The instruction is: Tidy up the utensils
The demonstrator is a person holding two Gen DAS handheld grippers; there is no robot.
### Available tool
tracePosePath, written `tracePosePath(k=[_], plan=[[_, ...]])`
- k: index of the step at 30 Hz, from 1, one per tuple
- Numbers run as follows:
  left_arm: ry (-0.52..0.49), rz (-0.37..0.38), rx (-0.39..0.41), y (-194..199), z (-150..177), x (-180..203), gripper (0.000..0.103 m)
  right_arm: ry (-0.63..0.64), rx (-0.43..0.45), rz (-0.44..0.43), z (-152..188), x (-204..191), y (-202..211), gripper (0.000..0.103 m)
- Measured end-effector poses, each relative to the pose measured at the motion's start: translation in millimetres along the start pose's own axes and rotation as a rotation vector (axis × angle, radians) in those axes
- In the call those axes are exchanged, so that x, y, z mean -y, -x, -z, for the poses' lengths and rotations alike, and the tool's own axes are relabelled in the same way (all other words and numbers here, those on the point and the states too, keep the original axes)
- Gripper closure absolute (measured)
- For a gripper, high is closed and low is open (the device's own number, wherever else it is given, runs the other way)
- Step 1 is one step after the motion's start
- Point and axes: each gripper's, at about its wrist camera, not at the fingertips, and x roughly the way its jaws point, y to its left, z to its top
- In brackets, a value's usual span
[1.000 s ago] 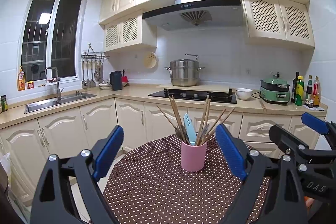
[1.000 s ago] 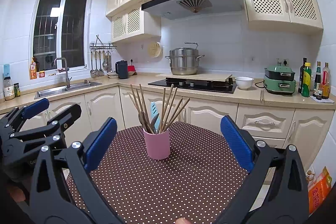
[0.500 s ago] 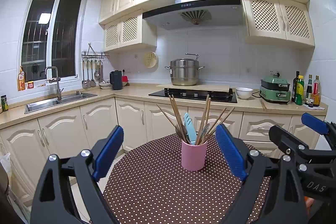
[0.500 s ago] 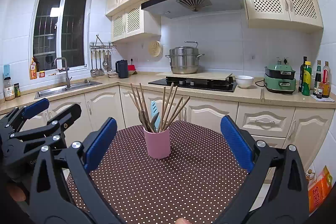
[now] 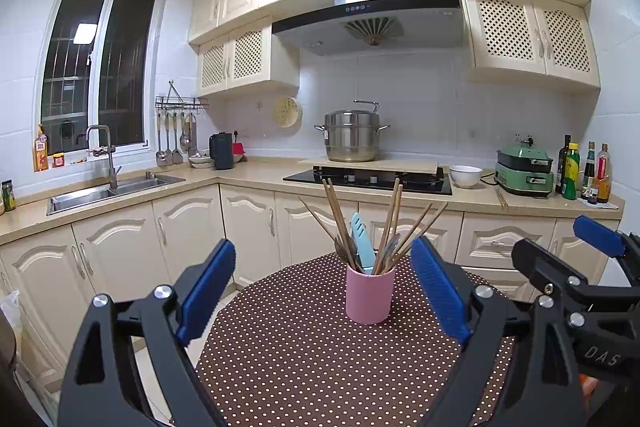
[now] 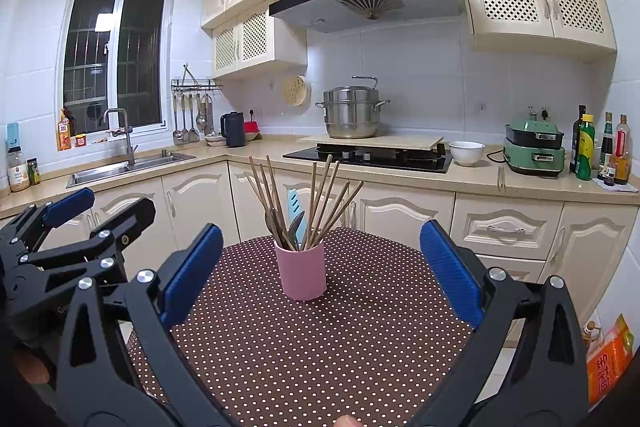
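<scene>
A pink cup (image 5: 370, 294) stands upright on a round table with a brown polka-dot cloth (image 5: 304, 359). It holds several wooden chopsticks (image 5: 338, 217), a light blue utensil (image 5: 361, 237) and dark spoons. It also shows in the right wrist view (image 6: 303, 271), with chopsticks (image 6: 326, 195) fanned out. My left gripper (image 5: 322, 291) is open and empty, short of the cup. My right gripper (image 6: 320, 273) is open and empty, also short of the cup. Each gripper shows in the other's view: the right one (image 5: 576, 267), the left one (image 6: 80, 223).
Kitchen counter (image 5: 256, 171) runs behind the table with a sink (image 5: 108, 189), hob (image 5: 368, 179), steel pot (image 5: 352, 137), white bowl (image 5: 465, 175), green cooker (image 5: 525, 169) and bottles (image 5: 584, 167). An orange packet (image 6: 610, 355) lies on the floor at right.
</scene>
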Motion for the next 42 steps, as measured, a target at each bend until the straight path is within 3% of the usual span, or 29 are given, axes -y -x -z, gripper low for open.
tracePosePath(k=[42], plan=[[0.006, -0.009, -0.008, -4.4, -0.1, -2.1, 0.015, 0.009, -0.012, -0.005, -3.2, -2.4, -7.2, 0.006]])
